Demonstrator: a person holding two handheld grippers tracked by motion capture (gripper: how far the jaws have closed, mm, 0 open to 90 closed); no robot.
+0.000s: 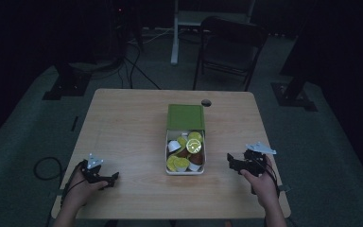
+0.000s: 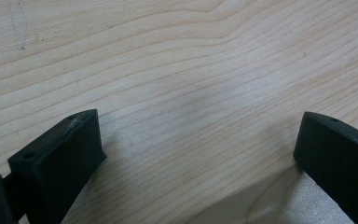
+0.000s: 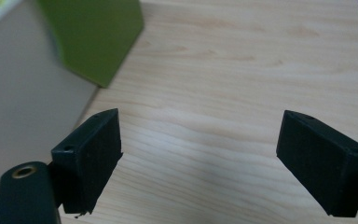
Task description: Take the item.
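Both tongs [image 1: 115, 178] [image 1: 230, 161] released, empty; capsule box [image 1: 185, 142] between (green lid [image 1: 185, 117] up), bare table [image 1: 123, 127] around.

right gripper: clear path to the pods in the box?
Probably yes. The right gripper stands open beside the box, with bare table between them. The box is open on top, its green lid slid back, so the pods lie exposed. It must come over the wall.

A light wooden counter [image 1: 132, 127] stands on a grey floor [image 1: 23, 127]. Behind the counter there is a dark folding chair [image 1: 229, 47]. Black cables [image 1: 137, 66] lie on the floor near a white stand [image 1: 176, 33].
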